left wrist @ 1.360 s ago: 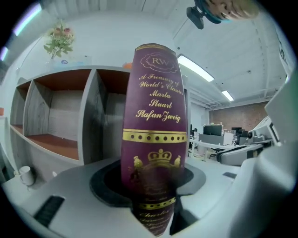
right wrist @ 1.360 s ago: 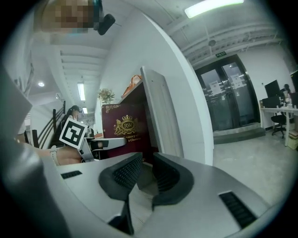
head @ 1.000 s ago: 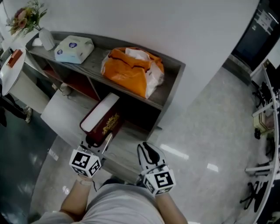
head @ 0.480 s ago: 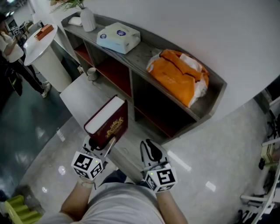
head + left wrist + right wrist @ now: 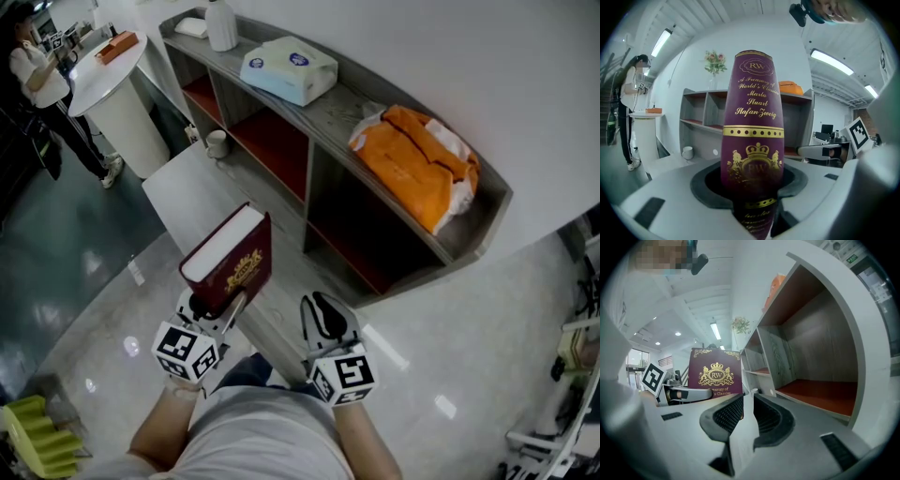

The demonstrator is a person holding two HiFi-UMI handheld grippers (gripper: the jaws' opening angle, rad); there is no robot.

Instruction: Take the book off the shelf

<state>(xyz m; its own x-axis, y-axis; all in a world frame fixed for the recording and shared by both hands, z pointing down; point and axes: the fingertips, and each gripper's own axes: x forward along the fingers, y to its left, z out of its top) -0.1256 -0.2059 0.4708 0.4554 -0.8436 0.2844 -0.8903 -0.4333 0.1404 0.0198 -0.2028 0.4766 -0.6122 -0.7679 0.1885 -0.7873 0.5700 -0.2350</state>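
Left gripper [image 5: 217,307] jaws are clamping the maroon hardback book [image 5: 230,262] low on its spine, upright and clear of the shelf [image 5: 342,108] front edge. The book is looking stiff, fairly heavy and glossy, so a deep grip is suiting it, while the right gripper [image 5: 322,314] is hanging clenched and empty, and the orange bag [image 5: 417,164] and mug [image 5: 217,142] are blocking nothing.

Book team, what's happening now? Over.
Left gripper shut on maroon gold-stamped hardcover book, out of grey shelf. Right gripper shut, empty. Nothing in the way.

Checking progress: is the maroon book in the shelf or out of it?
Out. The left gripper holds the book upright, clear of the shelf, in front of its compartments.
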